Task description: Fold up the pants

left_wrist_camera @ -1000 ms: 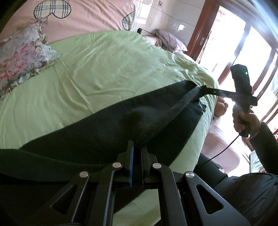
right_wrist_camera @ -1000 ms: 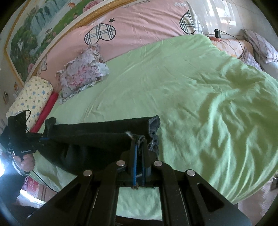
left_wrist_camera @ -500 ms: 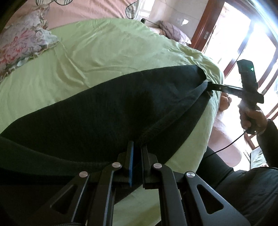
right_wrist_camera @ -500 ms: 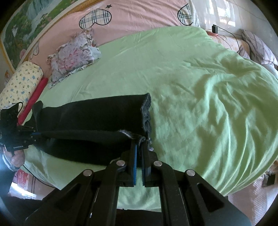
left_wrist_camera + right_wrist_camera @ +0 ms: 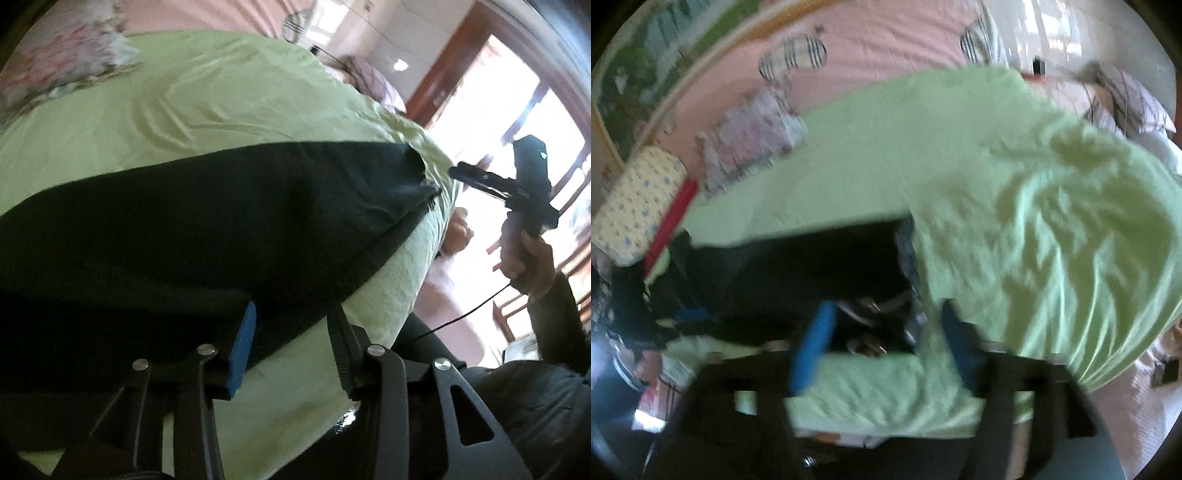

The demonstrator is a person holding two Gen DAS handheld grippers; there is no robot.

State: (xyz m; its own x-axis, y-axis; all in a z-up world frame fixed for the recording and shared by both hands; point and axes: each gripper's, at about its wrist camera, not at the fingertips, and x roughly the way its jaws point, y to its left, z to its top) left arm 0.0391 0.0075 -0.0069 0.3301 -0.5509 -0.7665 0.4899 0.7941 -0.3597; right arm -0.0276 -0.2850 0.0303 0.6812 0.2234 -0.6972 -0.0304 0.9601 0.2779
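The dark pants (image 5: pixel 207 229) lie flat as one long band across the green bedsheet (image 5: pixel 207 96), filling the middle and left of the left wrist frame, smooth with a few creases near the hem at centre right. In the blurred right wrist frame they sit at centre left. The left tongs (image 5: pixel 291 328) are released, spread apart over the fabric's near edge. The right tongs (image 5: pixel 882 332) are likewise spread, gripping nothing. No legible writing shows.
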